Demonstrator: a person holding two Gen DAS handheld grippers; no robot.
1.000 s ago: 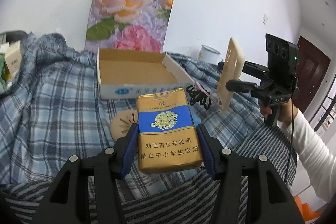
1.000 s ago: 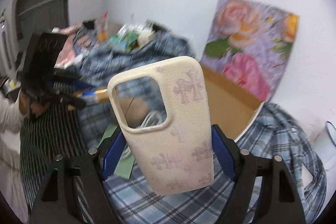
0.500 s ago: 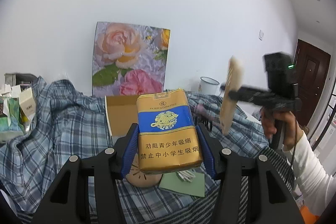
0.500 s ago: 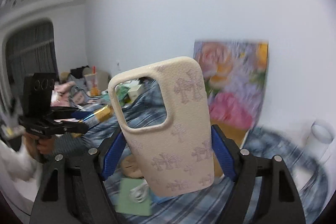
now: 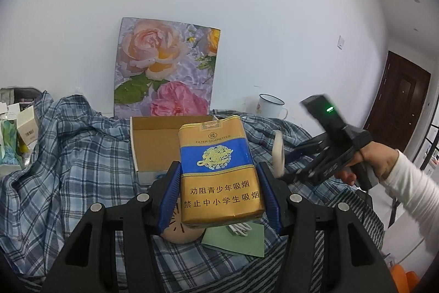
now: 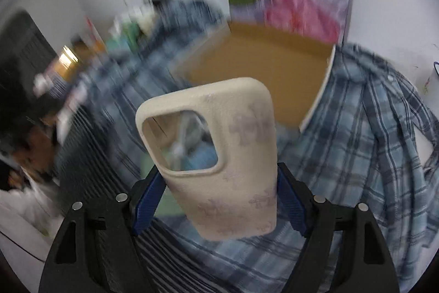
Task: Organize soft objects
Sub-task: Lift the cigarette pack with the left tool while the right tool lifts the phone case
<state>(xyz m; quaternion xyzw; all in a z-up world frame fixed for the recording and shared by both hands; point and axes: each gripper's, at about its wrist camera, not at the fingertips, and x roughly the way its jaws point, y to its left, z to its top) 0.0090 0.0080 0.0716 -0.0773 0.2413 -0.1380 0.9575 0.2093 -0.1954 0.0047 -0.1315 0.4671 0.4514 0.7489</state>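
My left gripper (image 5: 219, 194) is shut on a gold and blue soft cigarette pack (image 5: 219, 169), held upright above the bed. My right gripper (image 6: 219, 199) is shut on a cream phone case (image 6: 219, 155) with faint cross marks. That case shows edge-on in the left wrist view (image 5: 278, 153), to the right of the pack. An open cardboard box (image 5: 153, 139) lies on the plaid cloth behind the pack; in the blurred right wrist view the box (image 6: 263, 78) lies just beyond the case.
A flower picture (image 5: 164, 67) leans on the wall behind the box. A white mug (image 5: 270, 106) stands at the back right. A green card (image 5: 236, 239), a white cable (image 5: 241, 227) and a round tan disc (image 5: 181, 229) lie under the pack. Small boxes (image 5: 26, 125) sit at the left.
The right gripper with the phone case has tipped down and swung toward the cardboard box; its view is now blurred. The left gripper with the pack has hardly moved since half a second ago.
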